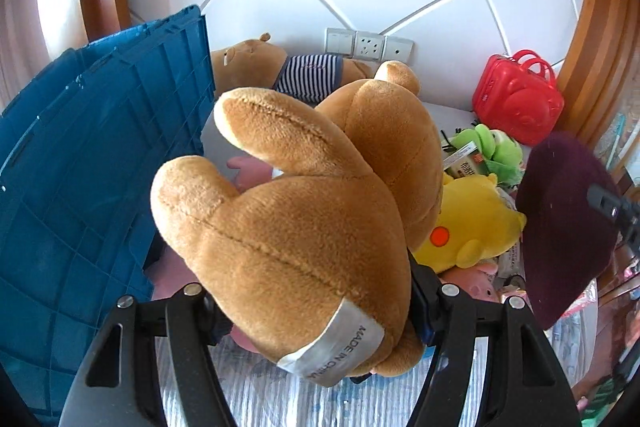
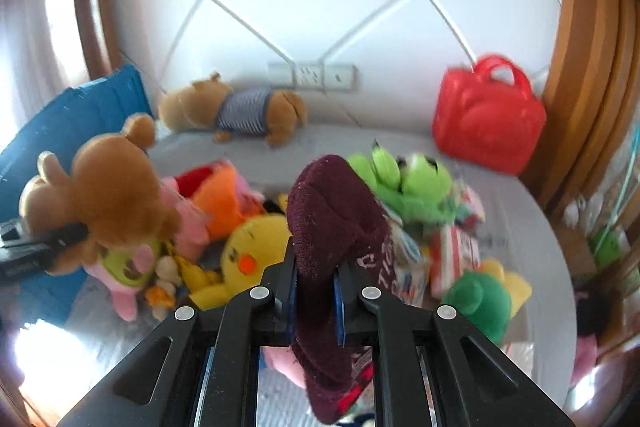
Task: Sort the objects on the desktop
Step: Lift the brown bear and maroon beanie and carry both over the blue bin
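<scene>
Left gripper (image 1: 316, 315): jaws clamped on the brown teddy bear (image 1: 312, 211), gripped at its rump beside the sewn-in label; the bear hangs off the surface, head pointing away to the far side.
Right gripper (image 2: 314, 291): jaws pressed together on a maroon sock (image 2: 332, 227), a fold pinched between the blue pads, the rest drooping below and rising in front of the lens.
Where the sorted things go: probably the blue crate (image 1: 92, 163) at the left, just beside the bear; its inside shows in neither view.
Risk, bear: it is bulky and held by one end, so it may swing and clip the crate wall, or slide out of the pads if the plush compresses.
Risk, sock: only a thin fold is held; a quick move could pull it free, and its dangling end could drag the yellow plush (image 2: 252, 247) or other toys in the heap below.
Risk, both hands: the two loads sit near each other, so they may brush.
Left view alone shows: the bear's label and the grip on it, and the crate's ribbed wall close up.
Right view alone shows: the orange plush (image 2: 220, 203), the dark green plush (image 2: 480, 303) at near right, and how the pile spreads; it is blurred, so small items are uncertain.
Both views: red toy case (image 2: 488, 123), striped-shirt plush (image 2: 236, 111), green frog (image 2: 416, 179).
</scene>
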### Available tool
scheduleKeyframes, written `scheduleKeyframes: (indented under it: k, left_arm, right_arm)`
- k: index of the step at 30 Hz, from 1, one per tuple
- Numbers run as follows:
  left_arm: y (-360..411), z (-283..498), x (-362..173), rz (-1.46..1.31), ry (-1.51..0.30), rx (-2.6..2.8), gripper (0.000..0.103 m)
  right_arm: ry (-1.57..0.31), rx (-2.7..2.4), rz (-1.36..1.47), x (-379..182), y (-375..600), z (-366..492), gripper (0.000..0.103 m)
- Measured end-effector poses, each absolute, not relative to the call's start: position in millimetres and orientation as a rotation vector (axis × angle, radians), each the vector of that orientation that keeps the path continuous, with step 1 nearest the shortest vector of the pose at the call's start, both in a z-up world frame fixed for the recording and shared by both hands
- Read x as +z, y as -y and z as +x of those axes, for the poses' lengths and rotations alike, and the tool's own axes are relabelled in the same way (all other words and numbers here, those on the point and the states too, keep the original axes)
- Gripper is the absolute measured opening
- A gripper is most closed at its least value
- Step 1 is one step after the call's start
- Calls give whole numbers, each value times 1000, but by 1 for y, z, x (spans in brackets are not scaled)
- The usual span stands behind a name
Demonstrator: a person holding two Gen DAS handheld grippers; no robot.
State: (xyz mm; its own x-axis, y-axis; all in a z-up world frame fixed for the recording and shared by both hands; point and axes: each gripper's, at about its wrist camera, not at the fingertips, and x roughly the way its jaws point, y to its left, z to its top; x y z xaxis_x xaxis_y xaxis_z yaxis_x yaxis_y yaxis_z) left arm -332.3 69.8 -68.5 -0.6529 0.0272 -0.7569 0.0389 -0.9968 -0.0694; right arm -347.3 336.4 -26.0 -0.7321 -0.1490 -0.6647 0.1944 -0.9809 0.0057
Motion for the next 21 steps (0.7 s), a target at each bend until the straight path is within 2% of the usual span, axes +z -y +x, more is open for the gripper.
scheduleKeyframes:
  k: [6,14,21]
  left_arm:
    - [-63,-323,-56,1282,-79,-2885,66]
    - [-46,-302,-52,1291,-13,-2894,66]
    - [-39,-270,-40,1236,-49,-2857,66]
  right_arm:
    - [-124,-2761,961,4,-306,-339,13]
    - [-128,-2722,969,4,-271,-331,12]
    - [-202,-2640,925,13,-246,-319,12]
